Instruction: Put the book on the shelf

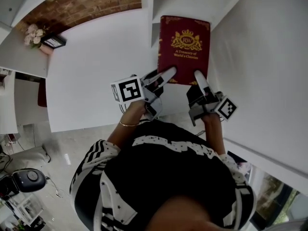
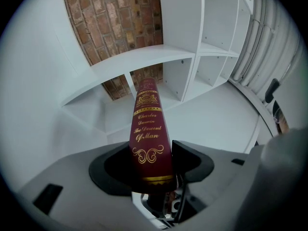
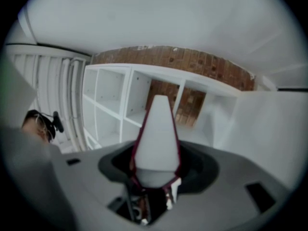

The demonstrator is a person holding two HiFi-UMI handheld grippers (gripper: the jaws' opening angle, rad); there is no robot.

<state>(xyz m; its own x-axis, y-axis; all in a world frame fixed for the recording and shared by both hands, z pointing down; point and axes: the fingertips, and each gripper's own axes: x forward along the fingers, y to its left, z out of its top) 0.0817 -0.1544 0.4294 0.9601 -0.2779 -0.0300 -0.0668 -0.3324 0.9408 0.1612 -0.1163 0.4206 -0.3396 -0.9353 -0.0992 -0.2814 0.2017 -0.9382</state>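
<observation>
A dark red book (image 1: pixel 184 49) with a gold crest on its cover is held level in front of the white shelf unit (image 1: pixel 147 4). My left gripper (image 1: pixel 168 73) is shut on its spine edge near the bottom corner. In the left gripper view the gold-lettered spine of the book (image 2: pixel 150 134) runs out from between the jaws of the left gripper (image 2: pixel 153 160) toward the open compartments (image 2: pixel 178 76). My right gripper (image 1: pixel 198 77) is shut on the opposite edge. In the right gripper view the white page edge of the book (image 3: pixel 156 143) sits between the jaws of the right gripper (image 3: pixel 155 166).
The shelf has white dividers and open cubbies (image 3: pixel 108 97) with a brick wall (image 2: pixel 113 23) behind. A pink flower bunch (image 1: pixel 33 35) and a small picture frame (image 1: pixel 54 42) stand on a ledge at the far left. A dark round device (image 1: pixel 26 179) lies on the floor.
</observation>
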